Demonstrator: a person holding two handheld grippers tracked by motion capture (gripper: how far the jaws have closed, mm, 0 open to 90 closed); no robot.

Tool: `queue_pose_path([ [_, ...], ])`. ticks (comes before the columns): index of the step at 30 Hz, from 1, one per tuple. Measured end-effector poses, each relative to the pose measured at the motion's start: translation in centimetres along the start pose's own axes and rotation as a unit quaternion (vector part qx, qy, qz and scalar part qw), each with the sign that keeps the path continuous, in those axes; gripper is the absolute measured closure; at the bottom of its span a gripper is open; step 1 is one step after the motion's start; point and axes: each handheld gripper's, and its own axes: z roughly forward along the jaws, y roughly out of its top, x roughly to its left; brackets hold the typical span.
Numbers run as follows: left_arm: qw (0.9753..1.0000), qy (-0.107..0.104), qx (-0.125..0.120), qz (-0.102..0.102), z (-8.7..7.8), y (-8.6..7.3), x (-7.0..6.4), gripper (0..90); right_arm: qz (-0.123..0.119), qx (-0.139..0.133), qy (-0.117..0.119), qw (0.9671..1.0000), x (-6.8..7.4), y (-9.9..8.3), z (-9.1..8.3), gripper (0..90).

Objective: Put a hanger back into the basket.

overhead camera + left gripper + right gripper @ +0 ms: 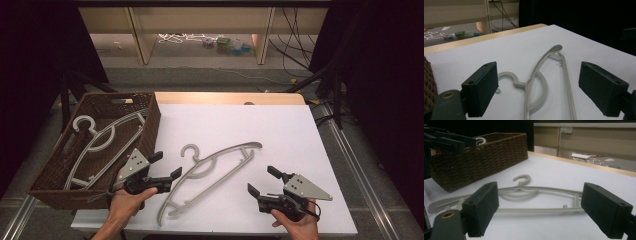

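At the left of the high view a brown wicker basket (150,117) holds one grey hanger (102,142), and just right of it, lower left of centre, the left gripper (167,167) hovers with its jaws spread wide and empty. The loose grey hanger (212,170) lies flat on the white table (280,135) in the middle of the frame, its hook toward the upper left, just right of the left gripper's tips. At the lower right the right gripper (260,181) is likewise released and empty, near the hanger's long bar but apart from it.
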Motion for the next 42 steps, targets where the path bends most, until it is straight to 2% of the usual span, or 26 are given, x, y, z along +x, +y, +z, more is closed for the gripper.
queue_pose_path([
  [2,1.0000,-0.001,0.003,-0.006,0.0,-0.1,-0.1,15.9,-0.001,0.004,0.004,1.0000,0.0,0.0,0.0,15.7],
  [4,1.0000,0.000,0.005,0.003,0.0,-0.1,-0.1,15.9,-0.003,0.002,0.001,1.0000,0.0,0.0,0.1,15.7],
  [6,0.9998,-0.003,0.014,-0.016,0.0,-0.3,-0.4,15.9,-0.002,0.006,0.010,0.9999,0.0,0.0,0.1,15.7],
  [8,0.9995,-0.005,0.028,-0.012,0.1,-0.4,-0.6,15.9,-0.003,0.001,0.010,0.9999,0.0,0.0,0.2,15.7],
  [9,0.9993,-0.009,0.033,-0.018,0.2,-0.5,-0.8,15.9,-0.003,0.001,0.010,0.9999,0.1,0.0,0.3,15.7],
  [12,0.9983,-0.016,0.054,-0.015,0.5,-0.7,-1.2,15.9,-0.004,0.009,0.009,0.9999,0.1,0.0,0.3,15.7],
  [13,0.9979,-0.019,0.061,-0.006,0.6,-0.7,-1.3,15.9,-0.008,0.011,0.005,0.9999,0.1,0.0,0.3,15.7],
  [17,0.9954,-0.030,0.090,0.010,1.5,-0.8,-1.4,15.9,-0.006,0.011,0.006,0.9999,0.1,0.0,0.4,15.7],
  [22,0.9897,-0.034,0.137,0.024,2.7,-1.1,-1.7,15.9,-0.009,0.007,0.005,0.9999,0.4,0.1,0.3,15.7],
  [23,0.9868,-0.040,0.154,0.034,2.9,-1.2,-1.6,15.9,-0.011,0.004,0.009,0.9999,0.4,0.2,0.4,15.6],
  [24,0.9853,-0.038,0.163,0.034,3.2,-1.2,-1.7,16.0,-0.013,0.000,0.015,0.9998,0.5,0.1,0.5,15.6],
  [25,0.9824,-0.039,0.179,0.038,3.4,-1.2,-1.7,16.0,-0.016,0.006,0.012,0.9998,0.6,0.1,0.4,15.6],
  [26,0.9814,-0.042,0.184,0.037,3.7,-1.3,-1.7,16.1,-0.016,0.011,0.011,0.9997,0.6,0.1,0.4,15.6],
  [28,0.9731,-0.037,0.218,0.063,4.2,-1.2,-1.3,16.5,-0.016,0.012,0.016,0.9997,0.7,0.1,0.5,15.6],
  [29,0.9698,-0.031,0.233,0.065,4.7,-1.2,-1.3,16.6,-0.016,0.013,0.017,0.9997,0.7,0.1,0.5,15.7],
  [30,0.9664,-0.030,0.248,0.063,5.2,-1.3,-1.3,17.1,-0.017,0.012,0.012,0.9997,0.6,0.1,0.5,15.6],
  [32,0.9635,-0.034,0.262,0.043,6.3,-1.5,-1.3,17.0,-0.016,0.012,0.013,0.9997,0.6,0.1,0.4,15.6],
  [33,0.9607,-0.036,0.272,0.043,6.8,-1.5,-1.2,16.1,-0.016,0.010,0.014,0.9997,0.5,0.1,0.4,15.6],
  [34,0.9552,-0.038,0.288,0.054,7.3,-1.5,-1.0,17.3,-0.014,0.011,0.016,0.9997,0.5,0.1,0.4,15.6],
  [35,0.9490,-0.036,0.309,0.051,7.7,-1.6,-0.9,18.0,-0.011,0.014,0.014,0.9997,0.5,0.1,0.4,15.6],
  [36,0.9458,-0.035,0.320,0.041,8.2,-1.7,-0.8,17.7,-0.012,0.012,0.014,0.9998,0.5,0.1,0.4,15.6],
  [38,0.9422,-0.041,0.331,0.031,8.9,-1.9,-0.7,17.7,-0.014,0.011,0.016,0.9997,0.5,0.2,0.4,15.6],
  [39,0.9384,-0.041,0.341,0.042,9.1,-1.8,-0.6,18.7,-0.015,0.013,0.015,0.9997,0.6,0.2,0.4,15.6],
  [40,0.9376,-0.033,0.344,0.041,9.3,-1.9,-0.6,20.4,-0.013,0.009,0.019,0.9997,0.6,0.1,0.5,15.7],
  [41,0.9334,-0.034,0.355,0.037,9.4,-1.9,-0.5,22.6,-0.013,0.013,0.018,0.9997,0.6,0.2,0.4,15.7],
  [42,0.9312,-0.034,0.361,0.033,9.5,-1.8,-0.4,23.1,-0.016,0.010,0.014,0.9997,0.6,0.2,0.4,15.7],
])
